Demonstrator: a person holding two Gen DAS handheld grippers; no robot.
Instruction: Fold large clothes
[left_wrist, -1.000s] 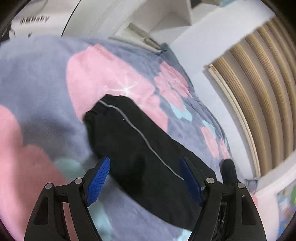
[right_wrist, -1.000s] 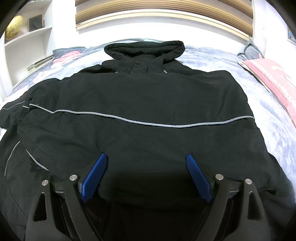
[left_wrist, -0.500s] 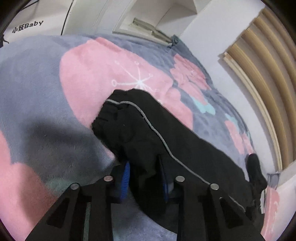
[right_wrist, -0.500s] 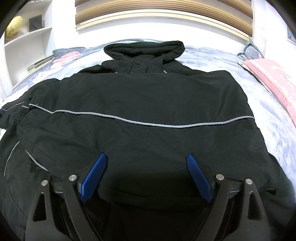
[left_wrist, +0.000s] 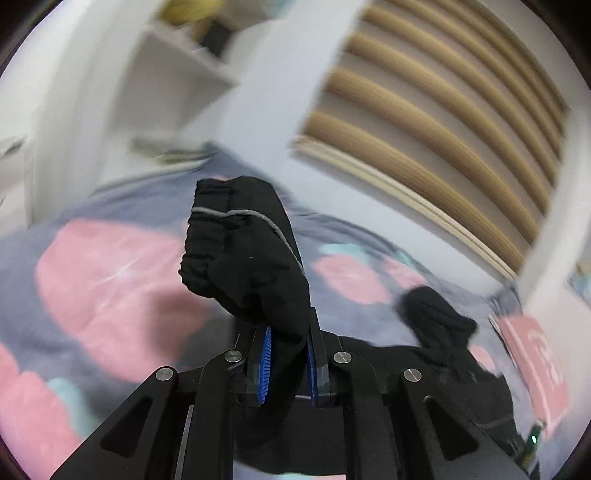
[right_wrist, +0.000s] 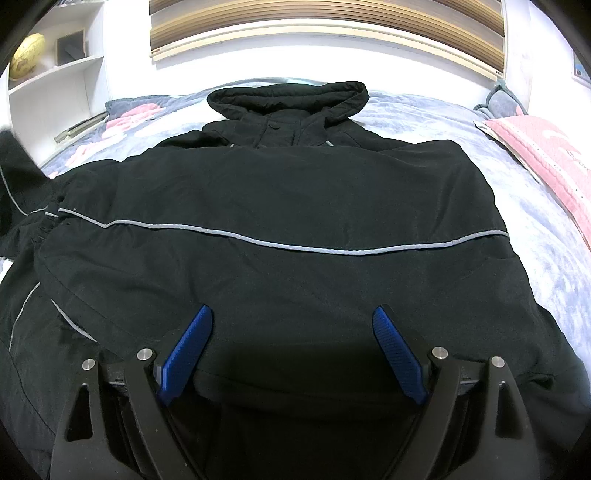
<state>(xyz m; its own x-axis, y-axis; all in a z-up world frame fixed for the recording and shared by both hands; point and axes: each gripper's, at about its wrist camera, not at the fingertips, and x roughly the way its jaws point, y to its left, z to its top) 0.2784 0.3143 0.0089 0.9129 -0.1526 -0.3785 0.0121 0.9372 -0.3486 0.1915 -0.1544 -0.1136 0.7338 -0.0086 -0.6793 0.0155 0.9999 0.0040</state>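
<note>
Presently black hooded padded jacket with grey piping (right_wrist: 288, 206) lies flat on grey-and-pink floral fleece blanket (right_wrist: 546, 258), filling centre of right wrist frame, hood toward upper centre. Right gripper (right_wrist: 291, 347) spread wide, nothing between blue pads, above hem at lower centre. Left gripper (left_wrist: 288, 363) jaws just closing, now clamped on black elastic-cuffed sleeve (left_wrist: 240, 258), cuff raised at frame centre. Background blurred.
</note>
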